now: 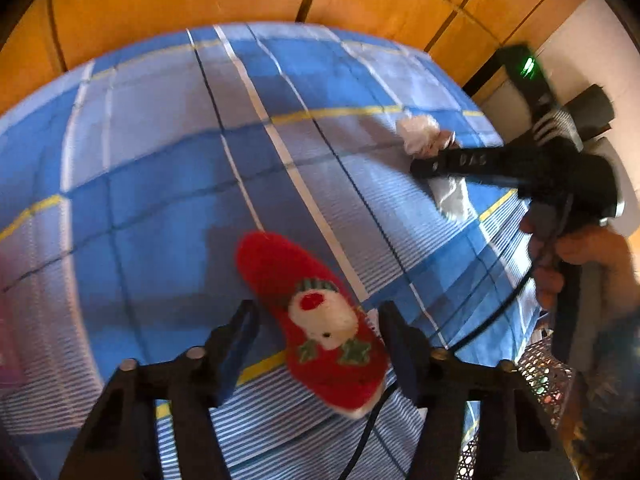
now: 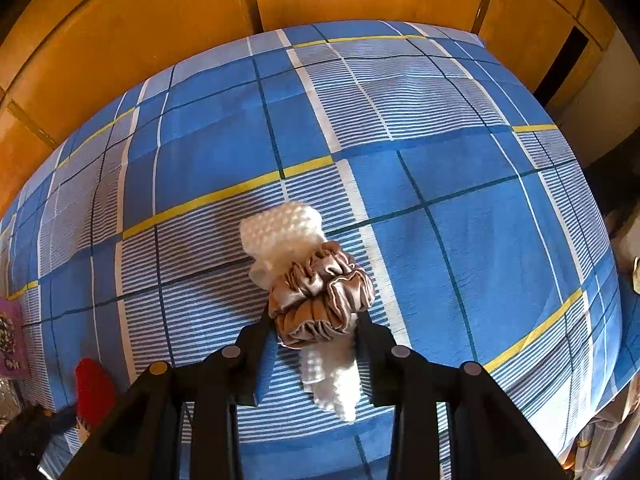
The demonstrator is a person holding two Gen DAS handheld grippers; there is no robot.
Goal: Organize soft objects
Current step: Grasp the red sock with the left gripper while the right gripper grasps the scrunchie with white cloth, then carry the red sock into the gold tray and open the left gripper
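The landmark here is the blue, white and yellow plaid bedsheet (image 2: 460,240), stretched over a bed in front of orange wooden cupboard doors (image 2: 140,40).

Near the middle of that sheet lies a cream knobbly fleece sock (image 2: 280,232) with a ruffled champagne satin scrunchie (image 2: 320,296) looped around its waist. The right gripper (image 2: 316,328) points steeply down at this bundle, its 2 black fingers closed in against the sides of the scrunchie, pinching it. The sock's lower end trails out below the fingers, flat on the sheet.

Toward the sheet's near edge lies a red fuzzy sock with a white snowman face and green stars (image 1: 316,320). The left gripper (image 1: 316,344) stands half spread with this sock between its fingers; the picture is blurred, and the pads do not appear to press it yet.

Risks, as I judge them:
1. The satin is slippery; a lift by the scrunchie alone could slide it off, and the cream sock would drop back on the sheet.
2. The pads sit close to the sheet, so closing could catch a fold of it.
3. The red sock lies slanted across the left jaws; closing now could grab only 1 edge.
4. A black cable (image 1: 500,308) runs near the red sock and could snag.
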